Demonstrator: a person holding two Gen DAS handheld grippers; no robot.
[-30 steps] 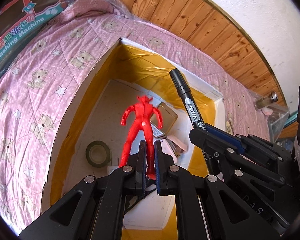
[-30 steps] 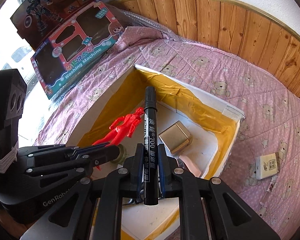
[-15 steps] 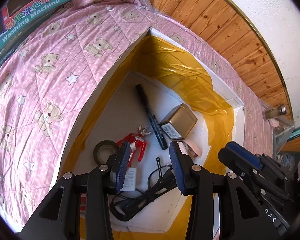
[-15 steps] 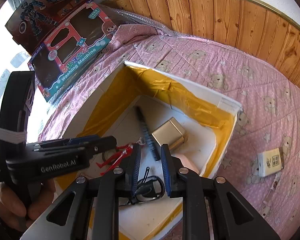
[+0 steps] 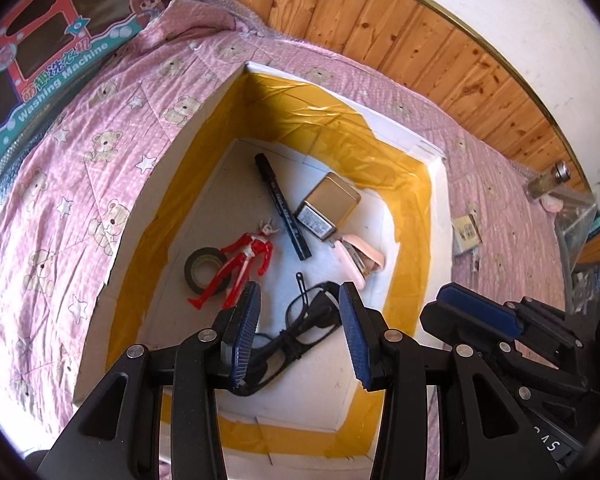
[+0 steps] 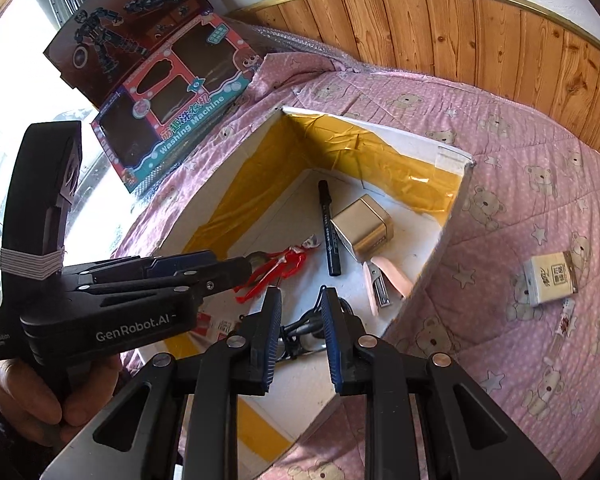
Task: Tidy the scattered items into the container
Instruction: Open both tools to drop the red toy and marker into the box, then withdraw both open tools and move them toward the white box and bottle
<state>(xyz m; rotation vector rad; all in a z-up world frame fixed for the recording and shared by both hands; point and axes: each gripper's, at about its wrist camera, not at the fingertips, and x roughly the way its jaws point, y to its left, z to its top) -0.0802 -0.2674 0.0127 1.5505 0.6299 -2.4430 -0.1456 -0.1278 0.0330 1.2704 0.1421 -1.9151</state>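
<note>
Big white box (image 5: 436, 200) on the bedspread (image 6: 520, 184) already holds the red figure (image 5: 248, 256) and marker (image 5: 284, 208). Both grippers – left (image 5: 296, 336), right (image 6: 300, 332) – hover released, nothing held. I'd go wide right for that small packet (image 6: 552, 284) next – pinch its short edges.

This is looking like a bedroom in a home. A pink quilt (image 6: 520, 208) with teddy bears and stars is covering the bed, wooden panelling (image 6: 480, 36) is running along the white wall, and toy boxes (image 6: 172, 92) are leaning beside the window.
</note>
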